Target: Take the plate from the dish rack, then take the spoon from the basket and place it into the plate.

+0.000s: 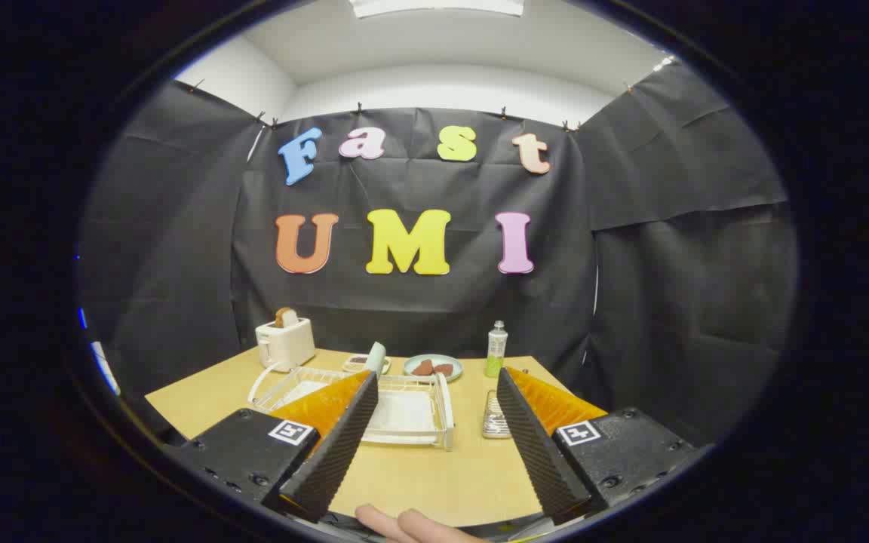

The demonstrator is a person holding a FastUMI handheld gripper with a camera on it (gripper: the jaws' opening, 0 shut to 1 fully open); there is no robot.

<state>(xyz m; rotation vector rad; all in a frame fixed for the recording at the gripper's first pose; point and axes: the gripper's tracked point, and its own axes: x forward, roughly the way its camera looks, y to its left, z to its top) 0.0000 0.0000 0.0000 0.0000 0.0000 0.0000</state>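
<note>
I see my hand-held gripper [434,392] spread wide above the near part of the desk [419,475], nothing between its fingers. Just beyond them sits the white wire dish rack [404,411], with a pale upright plate [376,359] at its far end. To the right of the rack lies a small basket [496,415]; I cannot make out the spoon in it. Farther back stand a toaster [284,343], a dish of food [433,367] and a green bottle [496,349]. Fingertips [404,524] show at the near edge.

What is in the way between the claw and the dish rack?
Nothing visible. The claw is open, and only bare table lies ahead of its fingers before the dish rack. The toaster and bottle stand off to the sides.
</note>
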